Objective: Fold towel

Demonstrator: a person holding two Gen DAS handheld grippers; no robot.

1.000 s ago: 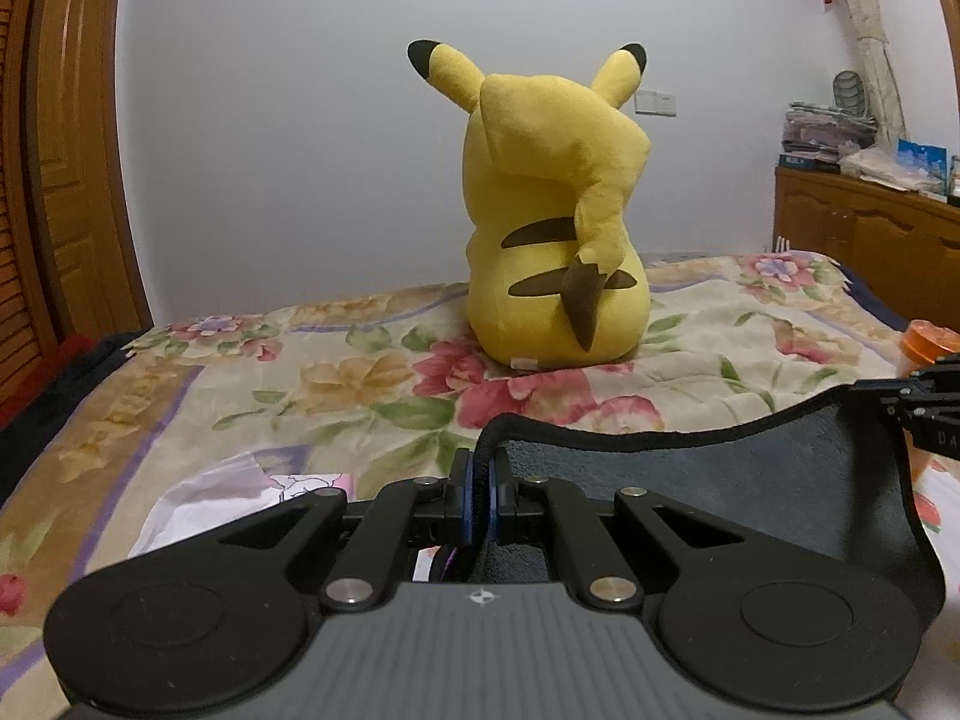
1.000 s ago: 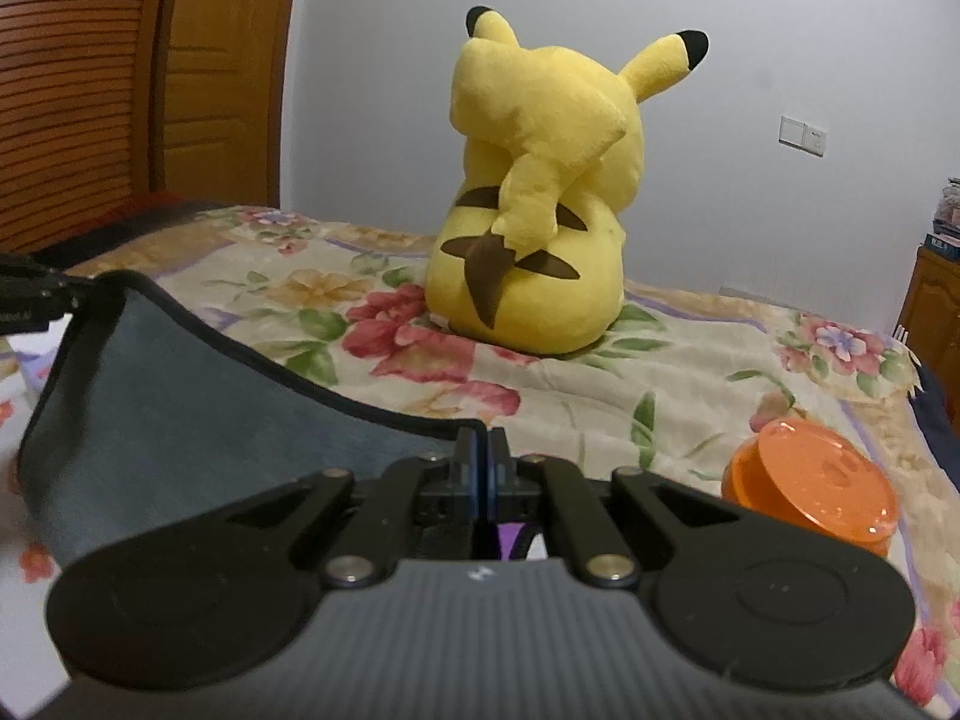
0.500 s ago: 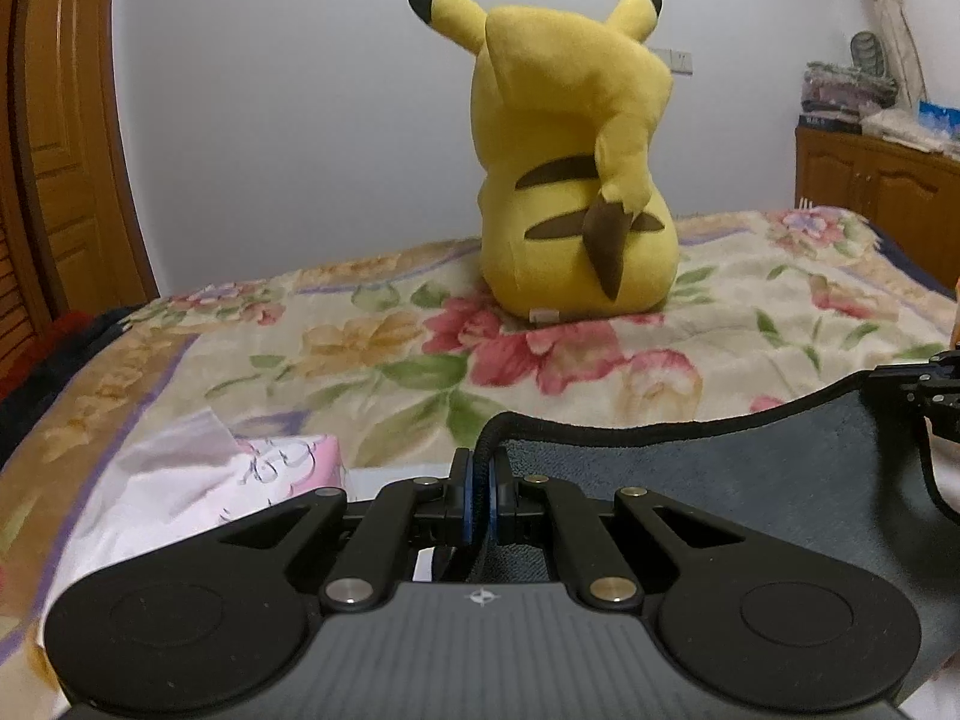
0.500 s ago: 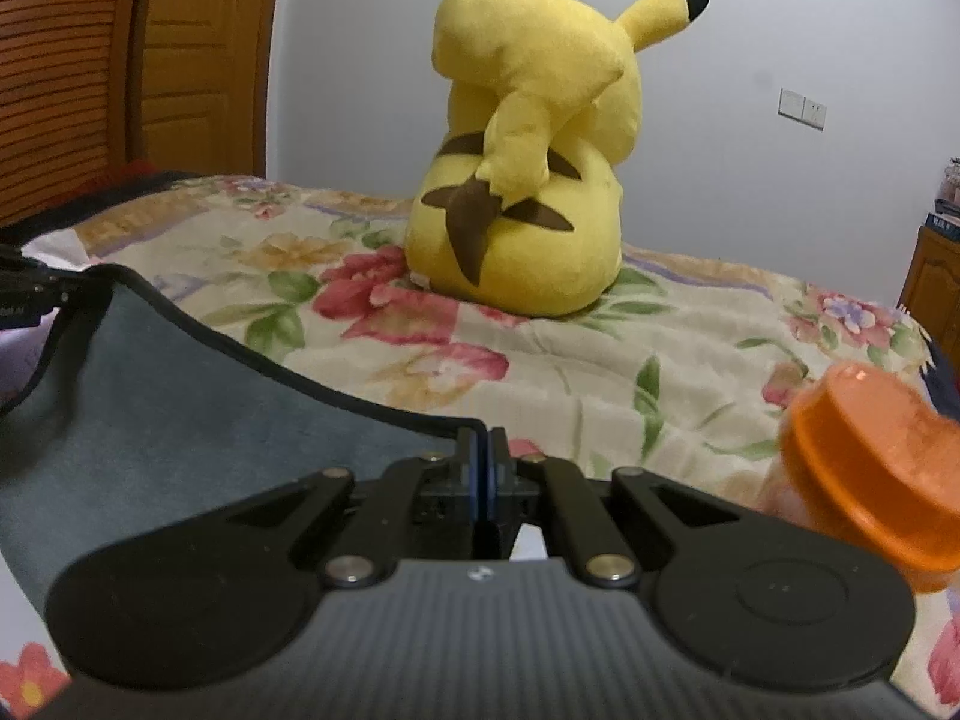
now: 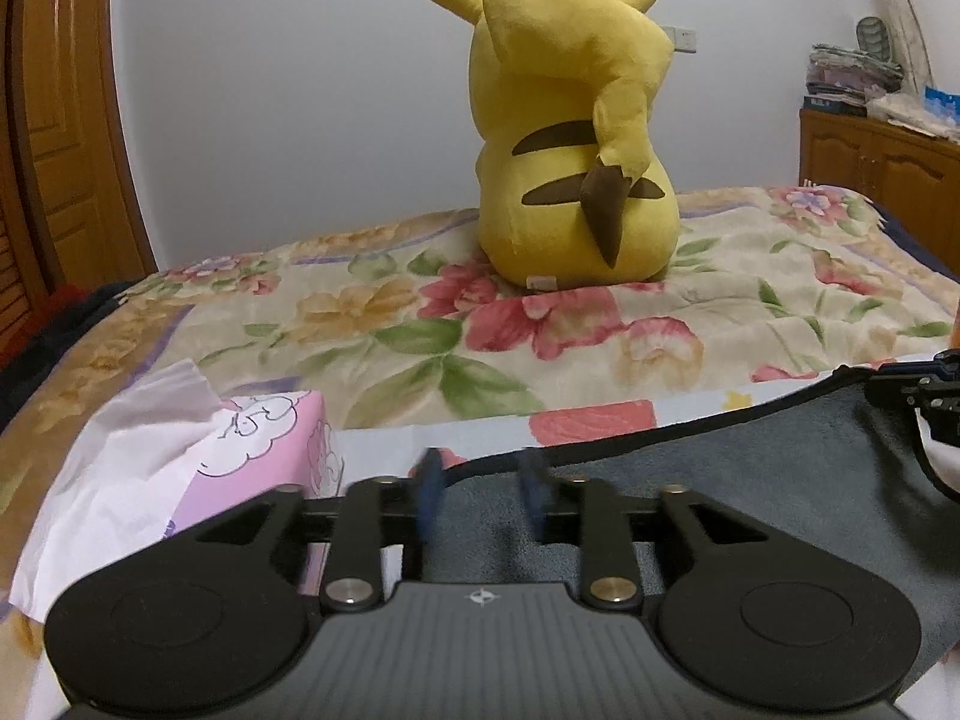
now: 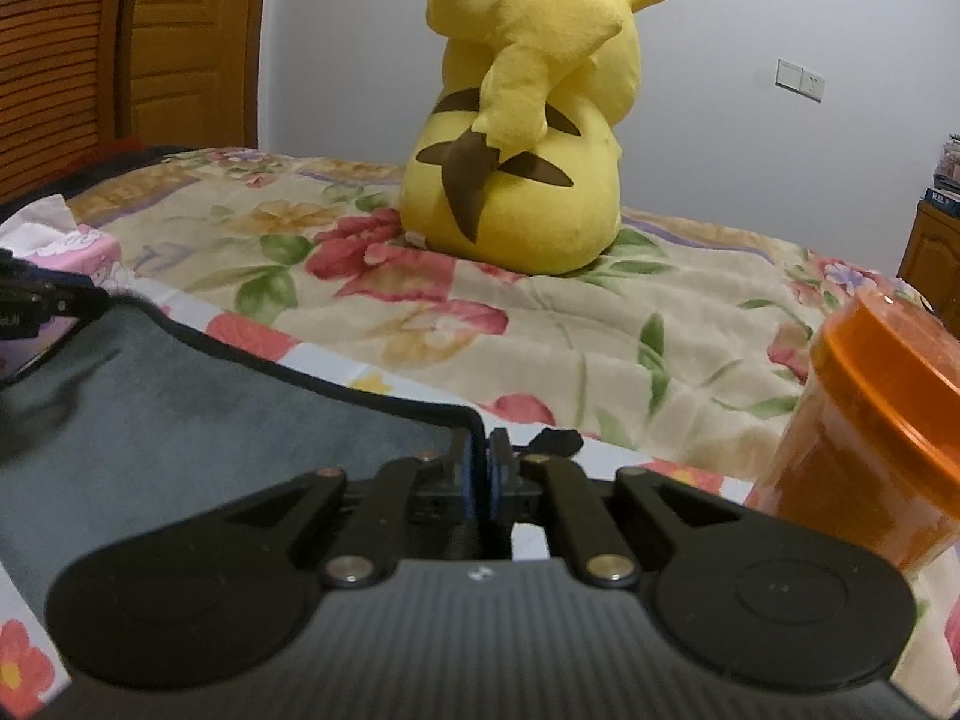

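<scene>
A dark grey towel with a black hem lies spread on the flowered bed cover. My left gripper is at its left far corner. Its jaws are opening, the blue pads blurred and well apart, with the hem running loose between them. In the right wrist view the towel ends at my right gripper. Those jaws are opening too, with a narrow gap, and the towel corner sits at it. Each gripper shows at the edge of the other's view: the right gripper, the left gripper.
A big yellow plush toy sits mid-bed beyond the towel. A pink tissue box stands close on the left, and an orange lidded jar close on the right. A wooden cabinet is at the far right.
Both grippers sank toward the bed and the towel's held edge came down with them. Both pairs of jaws, shut on the corners before, now stand parted, the left wider.
</scene>
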